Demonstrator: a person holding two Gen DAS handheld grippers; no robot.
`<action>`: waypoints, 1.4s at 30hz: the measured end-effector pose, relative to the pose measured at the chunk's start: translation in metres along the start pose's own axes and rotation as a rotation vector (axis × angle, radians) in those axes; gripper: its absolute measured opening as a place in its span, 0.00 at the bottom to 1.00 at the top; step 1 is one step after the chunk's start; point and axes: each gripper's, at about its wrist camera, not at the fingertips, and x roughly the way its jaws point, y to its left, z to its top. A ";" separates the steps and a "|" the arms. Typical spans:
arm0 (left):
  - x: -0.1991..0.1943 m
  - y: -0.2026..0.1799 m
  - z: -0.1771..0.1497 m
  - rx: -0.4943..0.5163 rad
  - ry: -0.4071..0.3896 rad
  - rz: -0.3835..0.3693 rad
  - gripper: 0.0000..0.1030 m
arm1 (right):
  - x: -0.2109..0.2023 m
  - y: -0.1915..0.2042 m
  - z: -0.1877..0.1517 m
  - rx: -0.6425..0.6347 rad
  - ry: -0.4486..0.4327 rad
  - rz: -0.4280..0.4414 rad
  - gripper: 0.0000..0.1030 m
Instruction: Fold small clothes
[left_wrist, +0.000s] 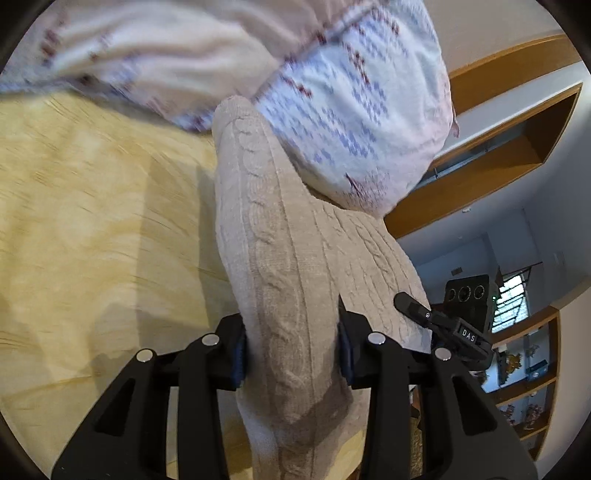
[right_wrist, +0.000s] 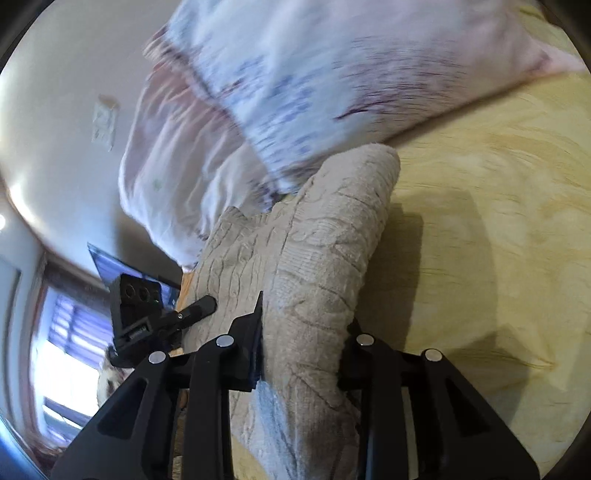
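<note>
A beige cable-knit garment (left_wrist: 280, 236) hangs bunched above a yellow bedspread (left_wrist: 92, 206). My left gripper (left_wrist: 291, 354) is shut on its thick fold, the blue pads pressing the knit from both sides. In the right wrist view the same beige knit (right_wrist: 317, 251) runs up between the fingers, and my right gripper (right_wrist: 304, 354) is shut on it too. Each view shows the other gripper's black body at the garment's far side: the right gripper (left_wrist: 458, 325) and the left gripper (right_wrist: 147, 314). The garment's lower part is hidden behind the fingers.
A pillow (left_wrist: 332, 110) in a white cover with blue and red print lies at the head of the bed, just beyond the garment; the pillow (right_wrist: 314, 74) also fills the top of the right view. Wooden shelves (left_wrist: 498, 147) line the wall; a window (right_wrist: 66, 354) is bright.
</note>
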 end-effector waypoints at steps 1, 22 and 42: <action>-0.010 0.003 0.004 0.007 -0.020 0.013 0.36 | 0.008 0.010 0.001 -0.036 -0.009 -0.008 0.27; -0.086 0.036 -0.009 0.061 -0.237 0.229 0.58 | 0.052 0.007 -0.001 0.017 -0.050 -0.104 0.40; -0.056 0.004 -0.052 0.280 -0.200 0.558 0.71 | 0.034 0.061 -0.028 -0.249 -0.196 -0.396 0.38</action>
